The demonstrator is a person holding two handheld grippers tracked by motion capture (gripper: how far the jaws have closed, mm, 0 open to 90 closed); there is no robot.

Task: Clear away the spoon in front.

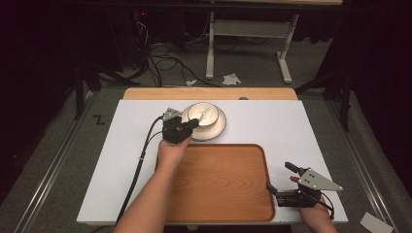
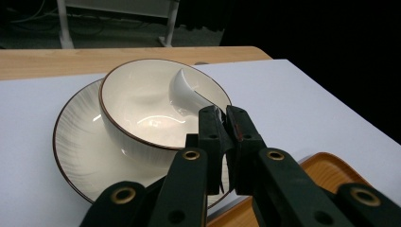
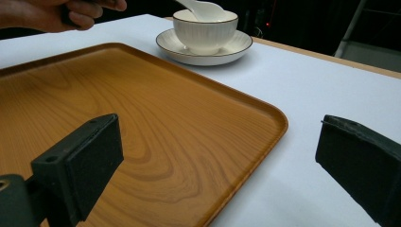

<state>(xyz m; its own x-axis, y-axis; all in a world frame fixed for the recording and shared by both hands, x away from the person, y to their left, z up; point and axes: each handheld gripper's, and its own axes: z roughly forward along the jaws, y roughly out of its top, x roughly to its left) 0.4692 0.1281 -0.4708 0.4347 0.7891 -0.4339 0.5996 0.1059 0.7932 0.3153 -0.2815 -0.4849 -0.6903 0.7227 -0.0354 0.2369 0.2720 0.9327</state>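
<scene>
A white bowl (image 1: 203,114) with a brown rim stands on a matching saucer (image 1: 219,128) at the far middle of the white table. A white spoon (image 2: 184,90) leans inside the bowl (image 2: 142,104), its handle over the near rim. My left gripper (image 2: 226,116) is shut on that handle, just above the saucer (image 2: 75,142); from above, the left gripper (image 1: 192,125) sits at the bowl's left front. My right gripper (image 1: 280,176) stands open by the right edge of the wooden tray (image 1: 218,182), nothing between its jaws. Its own camera looks across the tray (image 3: 118,104) toward the bowl (image 3: 204,33).
The wooden tray lies bare in the front middle of the table. A strip of wooden tabletop (image 1: 209,93) runs along the far edge. Beyond it, cables and a white desk frame (image 1: 252,34) stand on the floor. White table surface (image 1: 291,126) lies right of the saucer.
</scene>
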